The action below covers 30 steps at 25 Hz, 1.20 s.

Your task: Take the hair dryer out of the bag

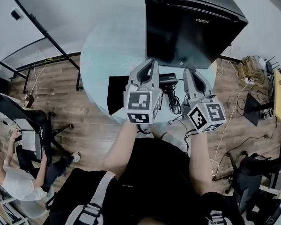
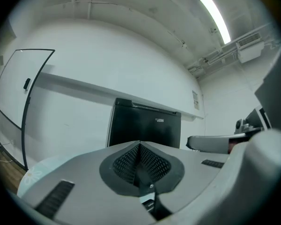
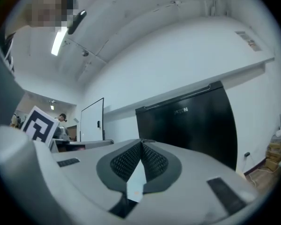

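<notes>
In the head view both grippers are held up high over a round pale table. A black hair dryer lies on the table between them, its cord coiled beside it. A flat black bag lies on the table to the left, partly hidden by the left gripper. My left gripper is shut, pads pressed together with nothing between them. My right gripper is also shut and empty. Both point level at a wall, well above the dryer and the bag.
A black mini fridge stands at the table's far side. A whiteboard leans at the left. A seated person, office chairs and loose cables occupy the wooden floor.
</notes>
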{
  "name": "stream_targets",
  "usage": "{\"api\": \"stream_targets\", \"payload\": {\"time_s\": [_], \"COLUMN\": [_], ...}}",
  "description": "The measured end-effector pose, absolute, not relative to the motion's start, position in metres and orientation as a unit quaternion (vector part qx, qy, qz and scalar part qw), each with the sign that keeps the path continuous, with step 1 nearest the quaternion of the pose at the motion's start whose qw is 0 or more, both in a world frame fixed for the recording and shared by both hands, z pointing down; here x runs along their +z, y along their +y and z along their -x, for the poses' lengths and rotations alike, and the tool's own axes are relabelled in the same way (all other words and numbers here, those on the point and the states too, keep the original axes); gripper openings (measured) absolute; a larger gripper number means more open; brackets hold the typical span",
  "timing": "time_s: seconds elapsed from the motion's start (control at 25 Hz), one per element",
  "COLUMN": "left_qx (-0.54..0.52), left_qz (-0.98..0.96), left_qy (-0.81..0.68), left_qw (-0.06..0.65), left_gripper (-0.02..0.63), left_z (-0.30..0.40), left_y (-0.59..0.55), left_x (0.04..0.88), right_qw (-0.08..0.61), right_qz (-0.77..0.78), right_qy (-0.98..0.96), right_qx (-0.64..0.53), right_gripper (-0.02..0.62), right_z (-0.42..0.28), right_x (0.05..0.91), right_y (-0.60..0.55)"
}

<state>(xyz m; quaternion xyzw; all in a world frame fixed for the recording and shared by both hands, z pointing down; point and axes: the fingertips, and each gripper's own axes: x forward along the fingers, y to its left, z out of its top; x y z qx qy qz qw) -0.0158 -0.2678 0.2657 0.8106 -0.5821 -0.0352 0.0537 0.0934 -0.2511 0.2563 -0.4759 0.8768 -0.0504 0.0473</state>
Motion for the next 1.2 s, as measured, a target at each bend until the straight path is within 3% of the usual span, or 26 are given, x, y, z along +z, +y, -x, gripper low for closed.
{"api": "stream_targets", "payload": {"time_s": [1.2], "left_qx": [-0.058], "left_qz": [-0.822], "left_qy": [-0.562], "left_qw": [0.068], "left_gripper": [0.012], "left_z": [0.007], "left_y": [-0.269], "left_x": [0.27], "right_qw": [-0.004], "right_qz": [0.468], "right_qy": [0.883], "right_qx": [-0.029], "right_gripper": [0.005], "right_z": [-0.071], "right_x": [0.252], "right_y": [-0.256]}}
